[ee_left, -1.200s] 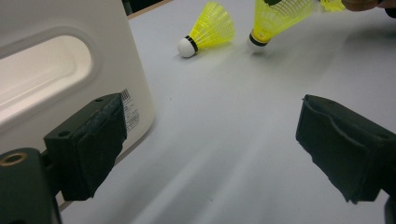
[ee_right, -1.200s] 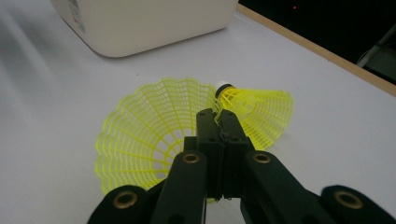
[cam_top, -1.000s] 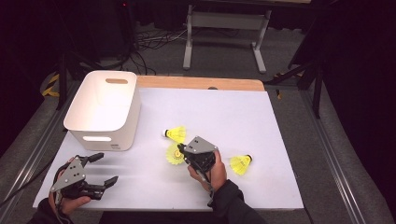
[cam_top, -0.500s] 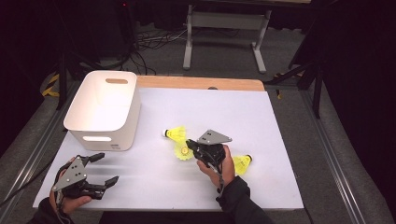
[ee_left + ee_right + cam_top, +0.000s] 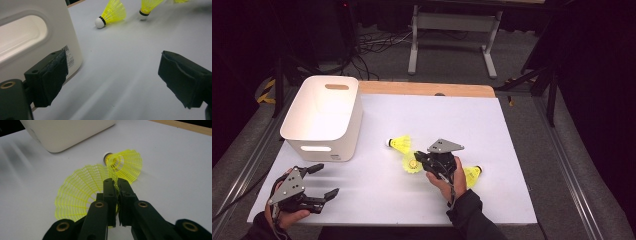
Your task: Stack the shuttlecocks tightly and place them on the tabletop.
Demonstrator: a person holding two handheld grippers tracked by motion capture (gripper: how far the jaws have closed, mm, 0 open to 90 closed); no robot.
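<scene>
Between the right jaws: a yellow shuttlecock skirt, pinched at the rim.

Right gripper (image 5: 116, 187) has its jaws closed on the mesh of the held shuttlecock (image 5: 82, 192), low over the counter (image 5: 512, 150). Its cork is hidden behind the skirt, so I can't tell how it's tilted. Just past the jaw tips lies a second shuttlecock (image 5: 126, 163) on its side, touching or overlapping the held one; which, I can't tell. Likely step: lift and carry to the white bin (image 5: 324, 115) beyond the tips. Raise straight up first to avoid dragging the neighbour, and keep the squeeze light, since the mesh looks crushable. Left gripper (image 5: 319, 182) has its jaws wide open on nothing, the bin wall beside its left jaw. A third shuttlecock (image 5: 472, 175) lies half hidden behind the right hand.
</scene>
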